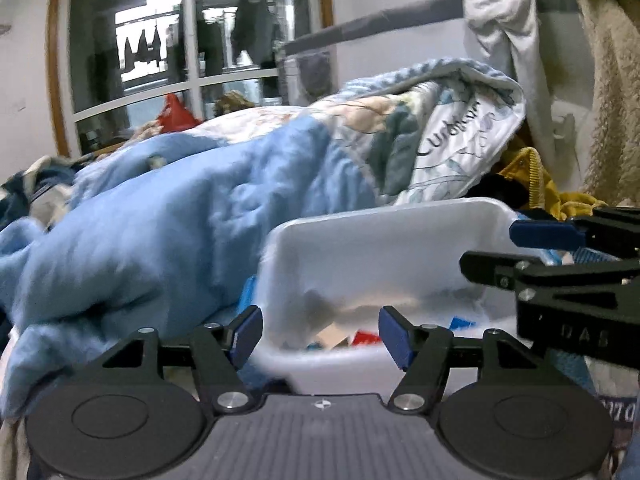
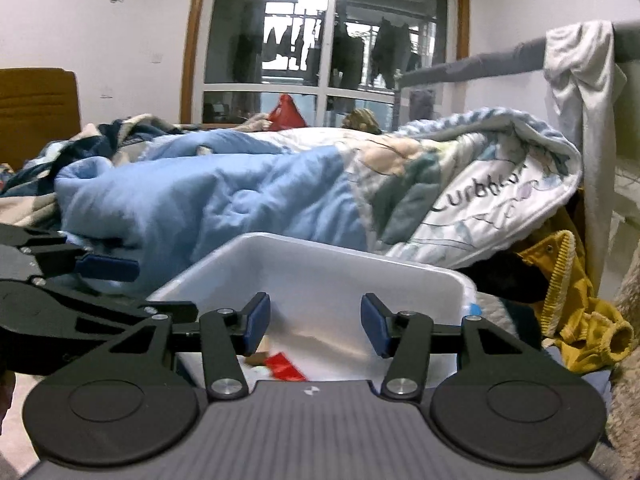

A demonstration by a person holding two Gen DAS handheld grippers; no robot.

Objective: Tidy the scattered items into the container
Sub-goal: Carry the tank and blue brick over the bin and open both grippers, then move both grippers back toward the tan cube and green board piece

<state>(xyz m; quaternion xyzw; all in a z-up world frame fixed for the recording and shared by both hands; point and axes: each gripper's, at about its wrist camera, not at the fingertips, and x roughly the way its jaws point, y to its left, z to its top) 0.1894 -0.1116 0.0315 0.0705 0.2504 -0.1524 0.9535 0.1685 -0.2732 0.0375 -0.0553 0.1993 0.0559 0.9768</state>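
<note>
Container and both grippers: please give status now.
Left gripper open, empty. Right gripper open, empty. White container under both, small items inside. Blue blanket behind, nothing blocking.

Container [image 2: 320, 276] before quilt [image 2: 200, 200]

Our left gripper [image 1: 320, 338] and right gripper [image 2: 316, 324] share black linkages, silver screws, blue ribbed pads and grey ridged bodies.

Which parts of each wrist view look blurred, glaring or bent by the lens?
Left wrist view: blue quilt and white bin smeared by motion blur; window panes blown out. Right wrist view: sharper, window glares, its frame bows from fisheye distortion.
</note>
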